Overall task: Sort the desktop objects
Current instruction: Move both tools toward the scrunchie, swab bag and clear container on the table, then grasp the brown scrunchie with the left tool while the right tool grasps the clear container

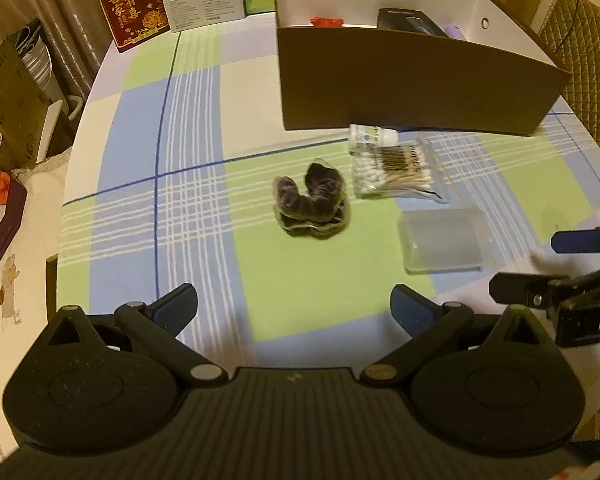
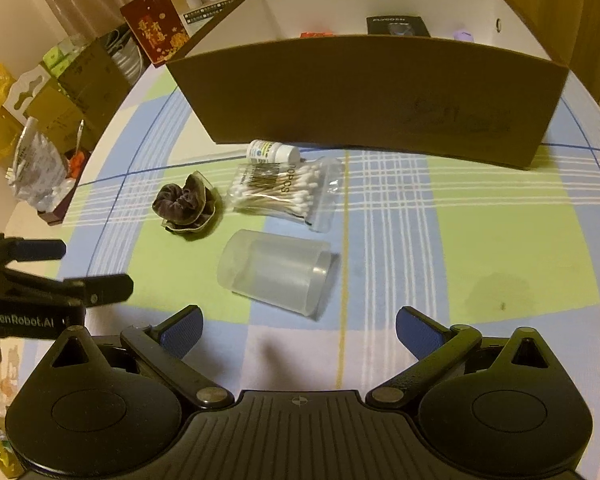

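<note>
Box (image 2: 360, 92) holds a few items; scrunchie (image 2: 186, 208), swabs (image 2: 276, 192), bottle (image 2: 272, 151), case (image 2: 276, 272) remain on counter (image 2: 500, 240). Both grippers' jaws apart, empty.

A round counter (image 2: 500, 220) under a checked cloth of green, blue and white carries a brown open-topped box (image 2: 364, 92) at 12 o'clock. Just in front of the box lies a small white bottle (image 2: 272, 151) on its side, touching a clear bag of cotton swabs (image 2: 280, 192). A dark scrunchie (image 2: 186, 204) sits at 9 o'clock of the bag; a frosted plastic case (image 2: 276, 270) lies at 6 o'clock.
</note>
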